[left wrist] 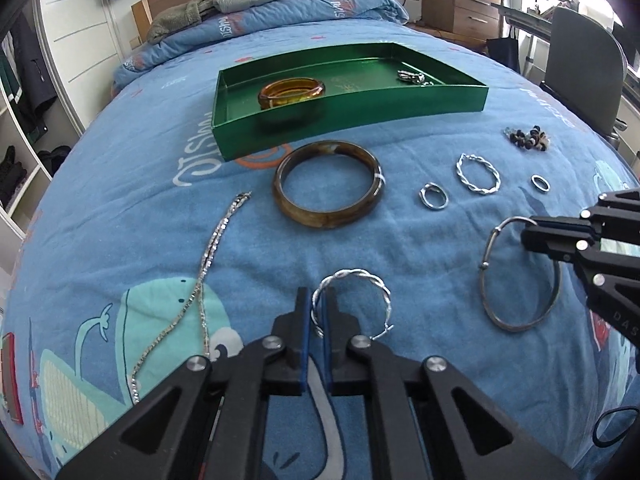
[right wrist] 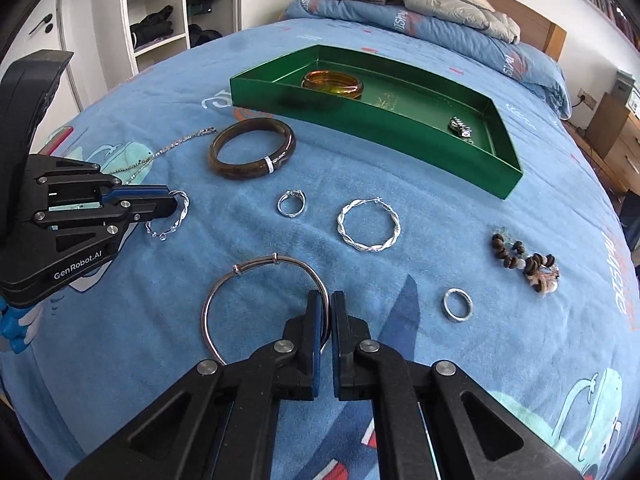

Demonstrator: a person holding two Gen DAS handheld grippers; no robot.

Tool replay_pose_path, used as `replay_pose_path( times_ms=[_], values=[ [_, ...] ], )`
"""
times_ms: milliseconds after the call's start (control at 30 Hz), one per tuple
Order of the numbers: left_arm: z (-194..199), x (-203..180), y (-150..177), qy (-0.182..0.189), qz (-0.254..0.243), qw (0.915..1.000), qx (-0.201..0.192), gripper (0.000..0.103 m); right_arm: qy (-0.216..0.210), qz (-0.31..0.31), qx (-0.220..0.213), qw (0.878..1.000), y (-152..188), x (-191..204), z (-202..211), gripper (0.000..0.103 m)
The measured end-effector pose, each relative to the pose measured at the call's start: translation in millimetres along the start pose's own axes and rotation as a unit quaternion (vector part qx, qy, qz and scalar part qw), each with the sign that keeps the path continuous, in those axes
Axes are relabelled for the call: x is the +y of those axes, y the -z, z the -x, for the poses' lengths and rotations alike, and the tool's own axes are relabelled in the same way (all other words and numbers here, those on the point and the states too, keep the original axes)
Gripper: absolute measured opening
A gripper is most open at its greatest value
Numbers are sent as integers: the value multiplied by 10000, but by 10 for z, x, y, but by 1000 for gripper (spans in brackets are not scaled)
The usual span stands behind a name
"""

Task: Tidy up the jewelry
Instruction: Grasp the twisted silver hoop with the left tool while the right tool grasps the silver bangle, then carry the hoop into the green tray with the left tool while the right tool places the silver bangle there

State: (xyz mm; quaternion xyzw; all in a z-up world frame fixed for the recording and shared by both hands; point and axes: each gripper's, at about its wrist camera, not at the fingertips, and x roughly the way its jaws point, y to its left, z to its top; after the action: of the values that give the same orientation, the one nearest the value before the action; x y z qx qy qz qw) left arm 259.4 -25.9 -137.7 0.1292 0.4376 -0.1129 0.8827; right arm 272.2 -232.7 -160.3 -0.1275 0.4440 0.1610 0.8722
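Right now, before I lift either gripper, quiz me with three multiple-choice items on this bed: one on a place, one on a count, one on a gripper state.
1. Where is the amber bangle?
A. inside the green tray
B. on the quilt beside the tray
C. in the left gripper

2. How many twisted silver hoops are in view?
A. one
B. two
C. four

3. What is the right gripper shut on?
A. the brown bangle
B. the thin silver bangle
C. nothing

Answers: 1 A, it rests on the tray floor. 2 B, one lies on the quilt, one is clamped in the left gripper. 3 B, the pads pinch its wire rim.
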Motion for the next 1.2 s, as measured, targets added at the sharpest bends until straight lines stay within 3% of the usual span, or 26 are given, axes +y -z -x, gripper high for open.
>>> replay_pose_path(
  times_ms=[533, 867, 1200],
  values=[
    [915, -131, -9, -334, -74, 9968, -725, 5, 584, -455, -700, 9948, 228, -132, 961, 3],
    [1387, -116, -20, -408, -99, 9931, -1093, 5, 810, -462, -1155, 9889, 171, -126, 1519, 3],
    [1575, 121, -200, -391, 60, 9908, -1291, 5, 983, -490, -1421, 9837, -41, -231, 1772, 3]
  ],
)
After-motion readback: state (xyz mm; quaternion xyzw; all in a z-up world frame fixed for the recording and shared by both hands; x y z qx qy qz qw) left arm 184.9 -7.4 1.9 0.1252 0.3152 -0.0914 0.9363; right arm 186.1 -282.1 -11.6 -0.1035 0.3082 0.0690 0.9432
